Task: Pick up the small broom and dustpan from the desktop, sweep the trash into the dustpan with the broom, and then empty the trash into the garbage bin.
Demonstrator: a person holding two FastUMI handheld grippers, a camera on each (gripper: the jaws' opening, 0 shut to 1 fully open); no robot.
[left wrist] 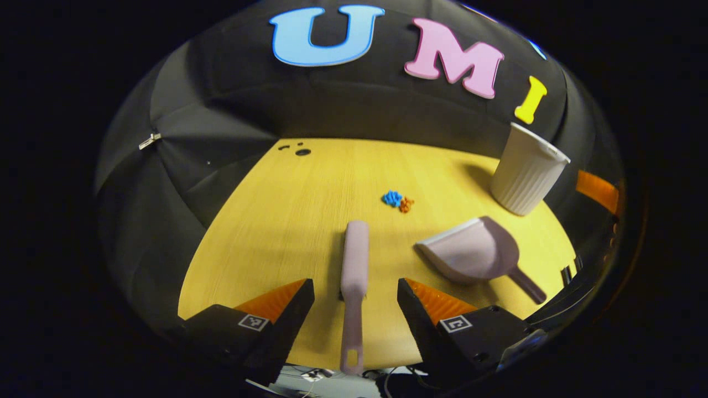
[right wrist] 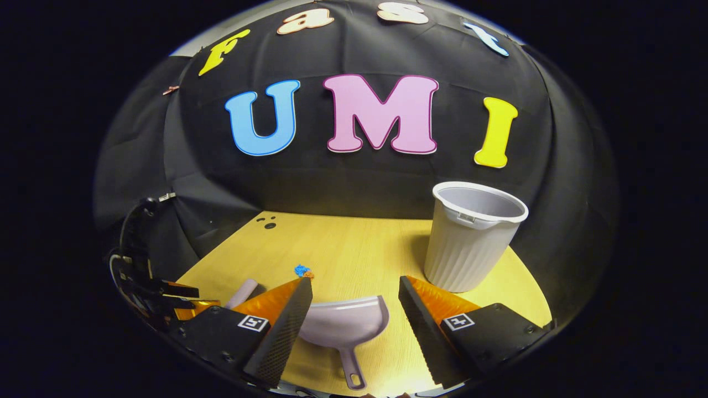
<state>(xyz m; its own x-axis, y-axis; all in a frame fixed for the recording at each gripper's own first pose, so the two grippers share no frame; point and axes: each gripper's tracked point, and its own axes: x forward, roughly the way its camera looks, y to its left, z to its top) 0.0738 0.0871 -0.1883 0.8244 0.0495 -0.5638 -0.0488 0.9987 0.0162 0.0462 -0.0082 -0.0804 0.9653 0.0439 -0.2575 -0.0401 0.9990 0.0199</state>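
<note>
Nothing of the task is done yet, as far as I can judge: both tools lie flat on the counter [left wrist: 287, 221] and neither is lifted.

On my left gripper view, the left gripper [left wrist: 355, 301] has its jaws spread wide with the small broom [left wrist: 354, 276] lying between them, lower centre of the frame, handle pointing down toward me. I see a gap on each side of the handle, so I read it as lined up but not gripped. The trash [left wrist: 398, 200], a small blue and orange clump, sits just above the middle of the frame, beyond the broom head. The dustpan [left wrist: 470, 251] rests right of centre, its handle running toward the lower right. The garbage bin [left wrist: 528, 171] stands upright in the upper right.

On my right gripper view, the right gripper [right wrist: 354, 307] is likewise released, jaws wide, straddling the dustpan at the bottom centre, with its handle pointing down at me and no contact that I can make out. The bin stands upright right of centre.

Everything is left, by my reckoning: close on both handles, lift, sweep the clump into the pan, then tip it into the bin.
</note>
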